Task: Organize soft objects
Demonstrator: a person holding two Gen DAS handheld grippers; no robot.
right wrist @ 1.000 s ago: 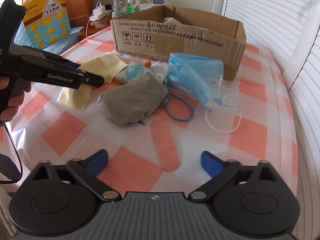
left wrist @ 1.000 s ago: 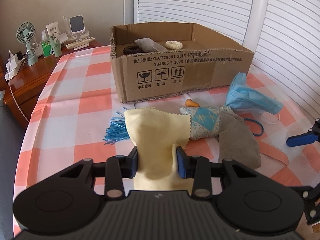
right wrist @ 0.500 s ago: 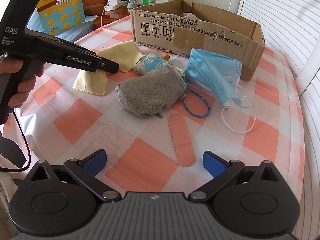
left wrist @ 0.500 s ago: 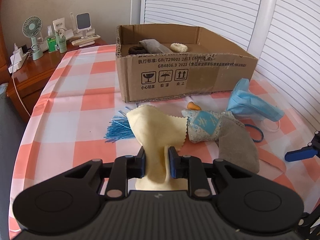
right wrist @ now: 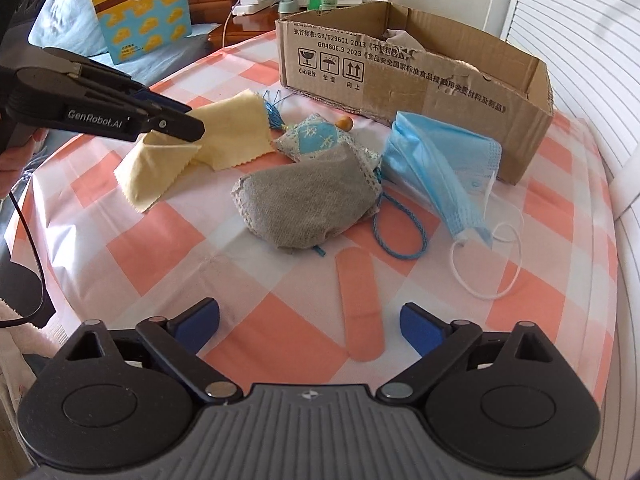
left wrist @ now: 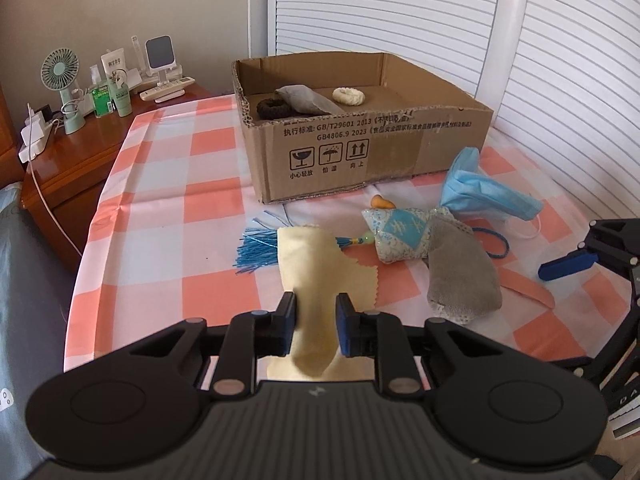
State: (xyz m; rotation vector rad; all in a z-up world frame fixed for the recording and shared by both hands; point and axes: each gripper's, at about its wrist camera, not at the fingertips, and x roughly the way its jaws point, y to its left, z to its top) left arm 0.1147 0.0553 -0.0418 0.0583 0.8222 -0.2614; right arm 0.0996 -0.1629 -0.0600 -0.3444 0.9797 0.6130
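Observation:
My left gripper [left wrist: 316, 320] is shut on the near edge of a yellow cloth [left wrist: 316, 264], lifted and folded off the checked tablecloth; the right wrist view shows it pinched at the left gripper [right wrist: 176, 128]. Beside it lie a blue patterned sachet [right wrist: 316, 136] with a blue tassel [left wrist: 256, 248], a grey pouch [right wrist: 308, 200], a blue face mask [right wrist: 440, 160] and a pink plaster [right wrist: 358, 304]. My right gripper [right wrist: 310, 316] hovers over the plaster's near end, its jaws closing but still wide, pads touching nothing. An open cardboard box [left wrist: 360, 148] stands behind, holding three soft items.
A wooden bedside cabinet [left wrist: 72, 168] with a small fan [left wrist: 66, 80], bottles and chargers stands at the far left. A yellow snack box [right wrist: 140, 12] rests on the bed. White louvred shutters [left wrist: 400, 12] line the back and right. The table edge [left wrist: 80, 280] runs close on the left.
The left jaws closed onto the yellow cloth and raised its near part, so it now folds upward. The right gripper's jaws narrowed slightly and its view rolled a little.

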